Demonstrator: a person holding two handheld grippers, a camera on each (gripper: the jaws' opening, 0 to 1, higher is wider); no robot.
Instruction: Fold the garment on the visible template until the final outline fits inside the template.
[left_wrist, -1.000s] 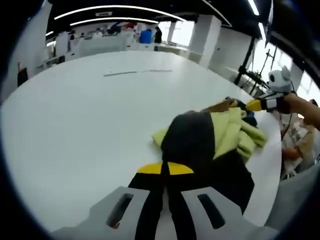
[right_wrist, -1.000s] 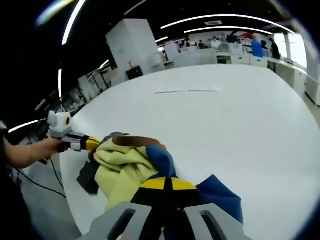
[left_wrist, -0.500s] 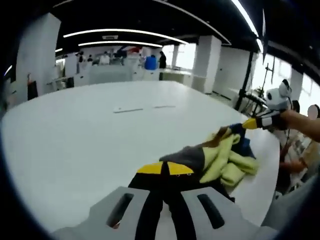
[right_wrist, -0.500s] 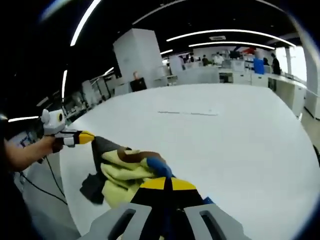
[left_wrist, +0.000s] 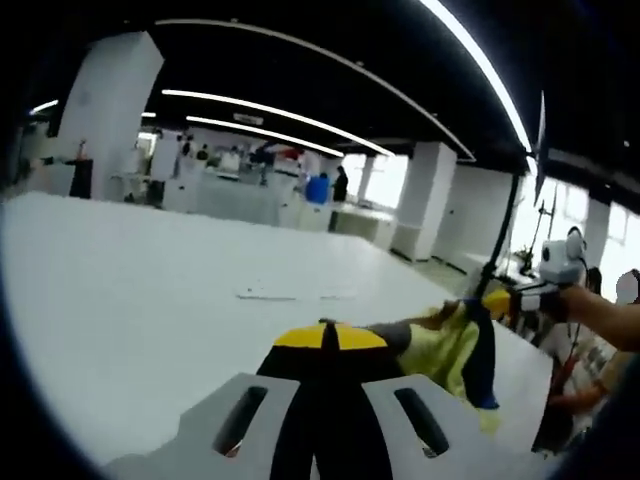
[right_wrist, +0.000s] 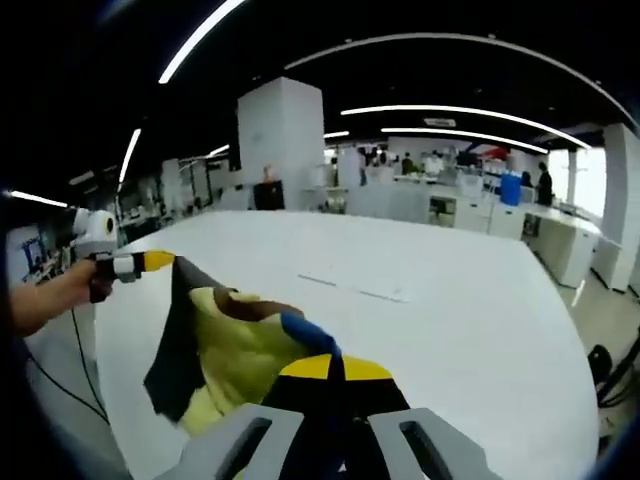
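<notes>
Yellow-green garment (right_wrist: 235, 350) at lower left, stretched above white table (right_wrist: 450, 320), pinched by left gripper (right_wrist: 160, 262) and right gripper (right_wrist: 333, 368).

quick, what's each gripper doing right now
Left gripper: shut on the garment, holding it up above the white table.
Right gripper: shut on the garment at another spot.

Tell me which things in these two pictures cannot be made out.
- Garment: its type and full outline, bunched, in both views.
- Template marks on the table: too small and faint.
- Left gripper contact with the cloth: hidden by its own jaws.
- Garment's lower edge: left gripper view, cut off behind the gripper body.
</notes>
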